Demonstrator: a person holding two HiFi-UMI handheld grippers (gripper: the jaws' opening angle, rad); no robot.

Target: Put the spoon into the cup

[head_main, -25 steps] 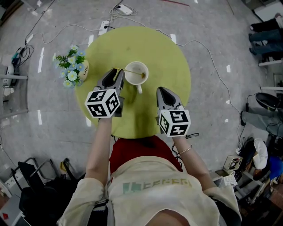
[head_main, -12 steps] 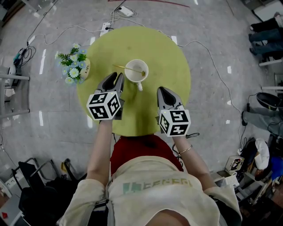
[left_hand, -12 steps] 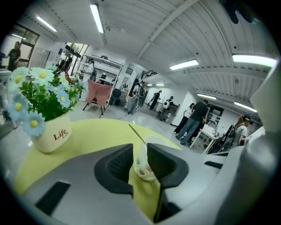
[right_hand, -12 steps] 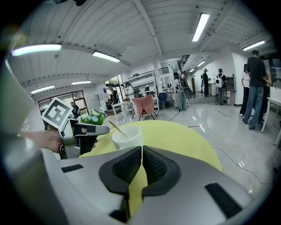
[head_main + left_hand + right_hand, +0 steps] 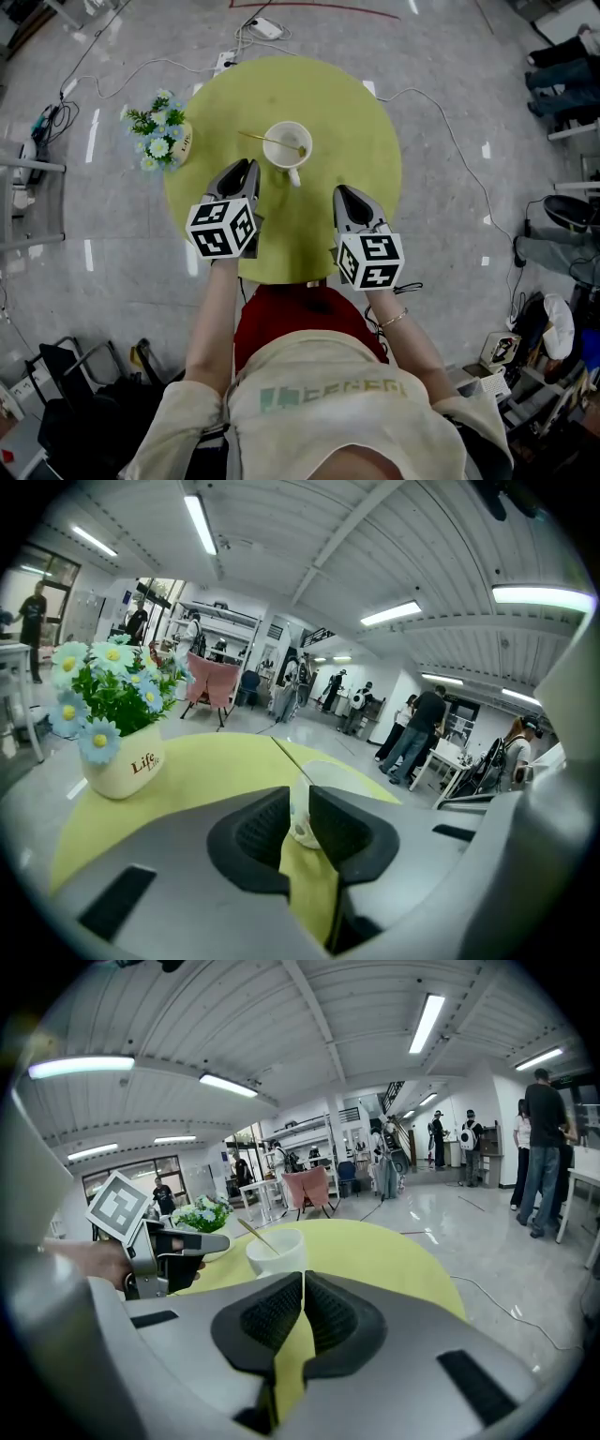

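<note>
Spoon (image 5: 272,142) sits in cup (image 5: 288,143): bowl inside, handle leaning over rim on side toward flower pot (image 5: 161,142). Task judged done. Left claw (image 5: 246,169) just beside cup on person's side, below handle end, jaws narrowly parted, nothing between, so free of spoon. Right claw (image 5: 343,193) near cup, right of its ear and nearer person, pads together, empty, idle. Cup mid bench (image 5: 328,103), bare surface all round, edge well apart. Open room to draw both claws back; only risk: left claw clipping handle.
</note>
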